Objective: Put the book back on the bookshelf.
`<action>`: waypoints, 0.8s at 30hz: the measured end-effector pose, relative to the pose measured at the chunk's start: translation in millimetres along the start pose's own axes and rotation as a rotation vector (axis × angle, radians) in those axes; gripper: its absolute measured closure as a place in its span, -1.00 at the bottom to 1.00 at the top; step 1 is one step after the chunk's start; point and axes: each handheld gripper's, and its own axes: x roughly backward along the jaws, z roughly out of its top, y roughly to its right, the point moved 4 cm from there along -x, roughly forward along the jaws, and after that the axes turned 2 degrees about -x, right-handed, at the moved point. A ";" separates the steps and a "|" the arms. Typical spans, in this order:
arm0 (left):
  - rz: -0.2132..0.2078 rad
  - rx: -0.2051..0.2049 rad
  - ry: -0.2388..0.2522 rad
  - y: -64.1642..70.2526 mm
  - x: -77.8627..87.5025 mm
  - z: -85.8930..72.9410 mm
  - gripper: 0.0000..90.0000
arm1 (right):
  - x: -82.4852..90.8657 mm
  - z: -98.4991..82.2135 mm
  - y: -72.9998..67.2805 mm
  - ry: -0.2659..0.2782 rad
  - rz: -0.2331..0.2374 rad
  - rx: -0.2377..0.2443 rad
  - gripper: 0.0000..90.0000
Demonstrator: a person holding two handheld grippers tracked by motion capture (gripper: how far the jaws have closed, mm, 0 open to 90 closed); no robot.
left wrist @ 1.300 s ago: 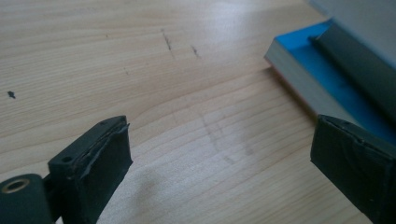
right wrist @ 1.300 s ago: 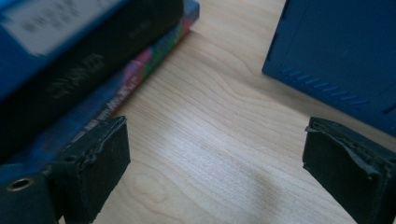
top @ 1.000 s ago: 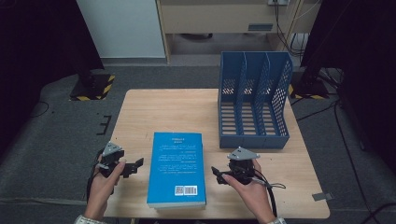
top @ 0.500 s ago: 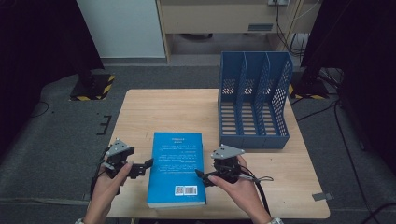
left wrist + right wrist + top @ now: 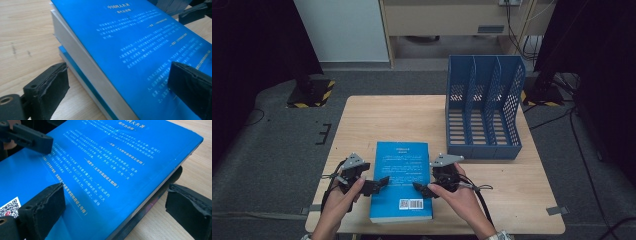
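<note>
A thick blue book (image 5: 401, 180) lies flat near the table's front edge, back cover up with a barcode towards the person. My left gripper (image 5: 379, 184) is at its left long side. In the left gripper view it (image 5: 120, 82) is open, one jaw beside the white page edge and the other above the cover (image 5: 130, 45). My right gripper (image 5: 421, 189) is at the right long side. Its jaws (image 5: 115, 205) have just been opening and stand wide, with the book's edge (image 5: 105, 165) between them and the pads not pressing on it.
A blue file rack (image 5: 484, 110) with three slots stands on the wooden table (image 5: 387, 120) at the back right, just beyond the book's far right corner. Cables trail from both grippers towards the front edge. Dark floor surrounds the table.
Both hands have moved inward from either side of the book, and each gripper's jaws now straddle one of its long edges. The book itself has stayed where it was.
</note>
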 end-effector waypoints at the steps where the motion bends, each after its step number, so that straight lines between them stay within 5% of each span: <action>1: -0.020 0.011 -0.002 0.3 -1.7 -1.2 -0.95 | -0.9 -0.5 0.6 0.002 0.008 -0.008 -0.94; 9: -0.128 0.072 -0.024 1.3 -10.0 -5.8 -1.00 | -7.6 -0.7 1.3 0.001 0.048 -0.044 -0.96; 24: -0.191 0.131 -0.022 -7.0 -13.4 -9.7 -1.00 | -16.0 -5.7 10.4 0.008 0.126 -0.166 -1.00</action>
